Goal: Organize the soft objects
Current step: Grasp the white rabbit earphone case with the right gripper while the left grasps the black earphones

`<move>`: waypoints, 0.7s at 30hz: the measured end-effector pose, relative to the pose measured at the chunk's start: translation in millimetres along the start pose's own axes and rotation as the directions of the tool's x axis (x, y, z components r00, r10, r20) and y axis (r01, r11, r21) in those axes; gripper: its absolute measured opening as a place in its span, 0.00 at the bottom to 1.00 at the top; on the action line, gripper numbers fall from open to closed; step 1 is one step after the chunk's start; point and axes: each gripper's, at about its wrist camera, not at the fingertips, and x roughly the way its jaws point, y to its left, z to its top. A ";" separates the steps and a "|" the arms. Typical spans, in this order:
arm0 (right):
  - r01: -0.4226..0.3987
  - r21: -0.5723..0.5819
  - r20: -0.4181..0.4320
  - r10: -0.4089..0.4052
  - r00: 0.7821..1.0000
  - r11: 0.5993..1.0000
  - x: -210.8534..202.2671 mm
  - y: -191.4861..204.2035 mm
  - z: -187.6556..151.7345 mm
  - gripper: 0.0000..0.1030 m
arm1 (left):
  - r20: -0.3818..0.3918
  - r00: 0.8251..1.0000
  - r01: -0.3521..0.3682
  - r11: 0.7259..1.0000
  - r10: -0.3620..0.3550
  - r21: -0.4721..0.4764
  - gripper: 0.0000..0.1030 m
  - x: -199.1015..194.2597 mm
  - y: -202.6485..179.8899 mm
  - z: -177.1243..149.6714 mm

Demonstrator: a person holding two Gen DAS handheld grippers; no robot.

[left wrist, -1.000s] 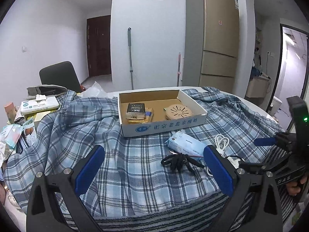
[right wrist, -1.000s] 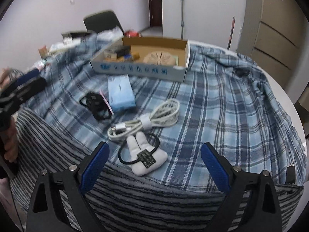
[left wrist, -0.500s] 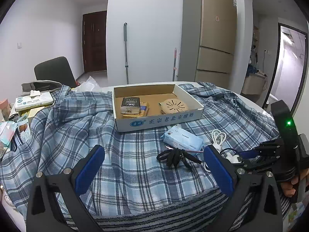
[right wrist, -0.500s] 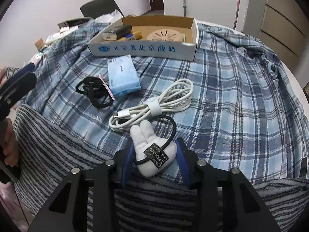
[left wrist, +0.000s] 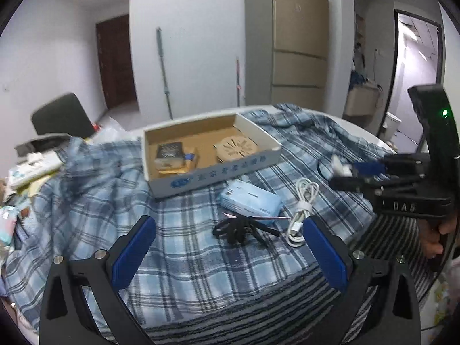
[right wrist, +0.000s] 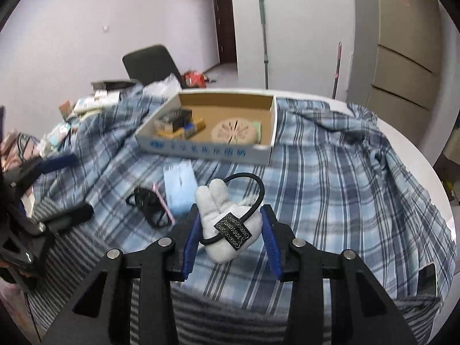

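The white plush hair tie (right wrist: 227,224) is now held off the plaid cloth (right wrist: 330,178) by the right gripper (right wrist: 230,241), whose 2 blue pads are clenched on its body, the black elastic loop arching above. 1 second ago the jaws were spread wide around it as it lay on the cloth beside the white cable (left wrist: 302,210); half a second ago they were closed on it at cloth level. It has since been raised and is now seen against the space between the blue tissue pack (right wrist: 179,187) and the cardboard box (right wrist: 207,151). In the left view the plush (left wrist: 339,168) is seen at the right gripper's tip, clear of the cloth. The pick can therefore be judged complete, with the carry toward the box probably next. The left gripper (left wrist: 227,253) hangs released and empty, low over the cloth near the black hair ties (left wrist: 238,228).
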 end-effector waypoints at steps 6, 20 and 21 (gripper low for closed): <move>0.008 0.019 0.052 -0.009 0.999 1.000 2.7 -5.2 5.2 0.39 | -0.113 0.990 0.087 0.996 -0.088 -0.015 0.86 32.1 5.1 13.5; -0.049 0.038 0.008 0.049 0.999 0.998 24.9 -11.4 -6.1 0.39 | -0.263 0.956 0.142 0.990 -0.131 0.023 0.67 89.6 2.5 6.7; -0.049 0.037 0.003 0.049 0.999 0.998 26.4 -11.3 -7.0 0.39 | -0.270 0.954 0.143 0.989 -0.132 0.021 0.64 91.4 2.6 5.8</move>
